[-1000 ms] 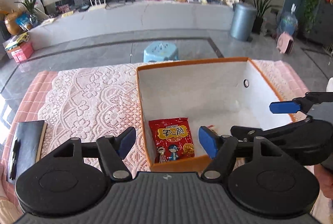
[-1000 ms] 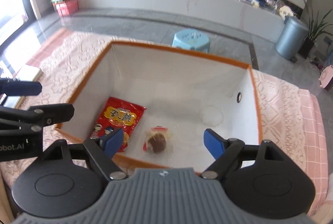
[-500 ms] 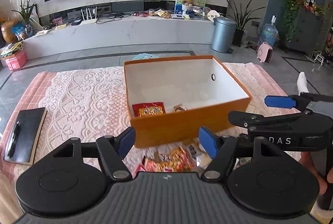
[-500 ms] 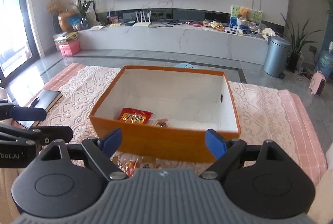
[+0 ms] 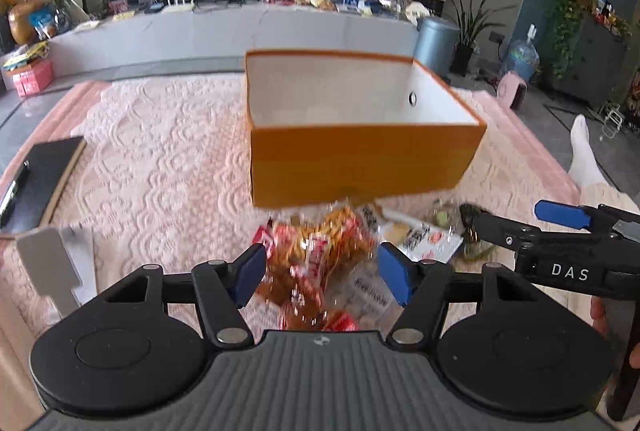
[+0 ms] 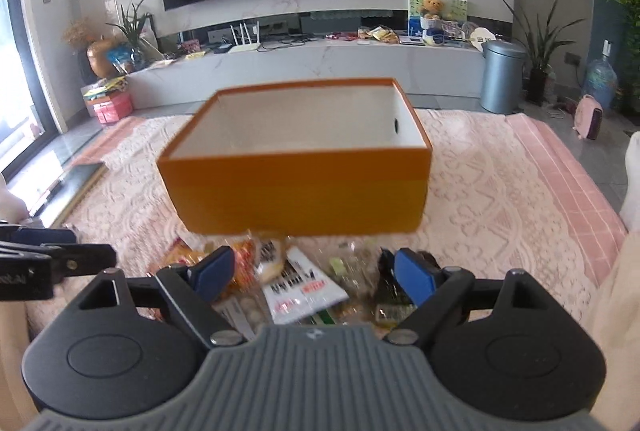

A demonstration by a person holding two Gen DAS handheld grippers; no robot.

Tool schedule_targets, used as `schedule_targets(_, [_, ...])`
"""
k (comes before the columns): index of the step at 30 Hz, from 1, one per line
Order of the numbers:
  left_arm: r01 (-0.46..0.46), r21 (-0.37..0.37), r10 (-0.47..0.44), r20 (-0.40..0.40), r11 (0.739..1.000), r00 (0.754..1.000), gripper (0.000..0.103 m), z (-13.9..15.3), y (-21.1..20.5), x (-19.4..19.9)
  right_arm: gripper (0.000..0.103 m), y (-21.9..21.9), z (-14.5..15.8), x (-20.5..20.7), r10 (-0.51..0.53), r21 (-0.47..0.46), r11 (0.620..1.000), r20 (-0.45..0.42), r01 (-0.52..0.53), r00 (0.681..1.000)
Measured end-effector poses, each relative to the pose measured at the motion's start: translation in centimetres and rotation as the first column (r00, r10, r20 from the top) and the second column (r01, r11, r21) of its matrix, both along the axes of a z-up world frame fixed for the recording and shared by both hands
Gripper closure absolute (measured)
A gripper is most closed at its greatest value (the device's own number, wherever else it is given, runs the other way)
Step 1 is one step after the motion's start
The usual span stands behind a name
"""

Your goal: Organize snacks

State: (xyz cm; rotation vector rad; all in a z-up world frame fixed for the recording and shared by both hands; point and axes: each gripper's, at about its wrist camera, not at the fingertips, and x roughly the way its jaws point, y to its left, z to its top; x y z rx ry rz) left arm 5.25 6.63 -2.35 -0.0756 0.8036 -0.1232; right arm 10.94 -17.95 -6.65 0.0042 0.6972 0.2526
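Wide apart stood the jaws of the left gripper point(image 5: 322, 277), nothing between them, hanging above the red and orange snack packets point(image 5: 316, 251) at the near edge of the worktop. The right gripper point(image 6: 310, 273) gaped open too, empty, over a white packet with black lettering point(image 6: 304, 291) and a dark packet point(image 6: 394, 295) just to its right. Beyond the heap, touching its far side, sat the orange box point(image 6: 296, 191), white inside, its floor hidden behind the near wall. Lace cloth point(image 5: 160, 159) covered the worktop; far left lay a black notebook point(image 5: 44, 179).
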Motion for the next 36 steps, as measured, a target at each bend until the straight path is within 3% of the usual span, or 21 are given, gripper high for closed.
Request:
schedule_targets(7, [0.049, -0.024, -0.051, -0.088, 0.998, 0.995, 0.028, -2.4, -0.1, 0.8, 0.027, -0.1, -3.2, 0.6, 0.002, -0.039, 0.999, -0.043, -0.004, 0.999])
schedule_targets(12, [-0.041, -0.031, 0.036, -0.133, 0.999, 0.990, 0.023, -4.2, 0.4, 2.3, 0.031, 0.3, -4.6, 1.4, 0.029, -0.045, 0.999, -0.065, -0.032, 0.997])
schedule_targets(18, [-0.070, -0.020, 0.063, -0.238, 0.997, 0.969, 0.022, -6.7, 0.4, 3.8, 0.032, 1.3, -5.6, 1.7, 0.087, -0.049, 0.995, -0.046, -0.089, 0.995])
schedule_targets(22, [-0.108, -0.048, 0.091, -0.269, 0.993, 0.959, 0.021, -7.7, 0.7, 4.4, 0.034, 1.8, -6.6, 1.9, 0.106, -0.078, 0.991, -0.045, -0.109, 0.993])
schedule_targets(27, [-0.144, -0.032, 0.129, -0.287, 0.989, 0.949, 0.021, -8.3, 0.7, 5.3, 0.034, 2.3, -7.1, 2.6, 0.135, -0.099, 0.986, -0.034, -0.138, 0.990])
schedule_targets(36, [-0.148, -0.027, 0.133, -0.308, 0.989, 0.942, 0.042, -8.9, 1.2, 6.0, 0.034, 4.1, -8.1, 5.1, 0.212, -0.138, 0.967, -0.021, -0.213, 0.977])
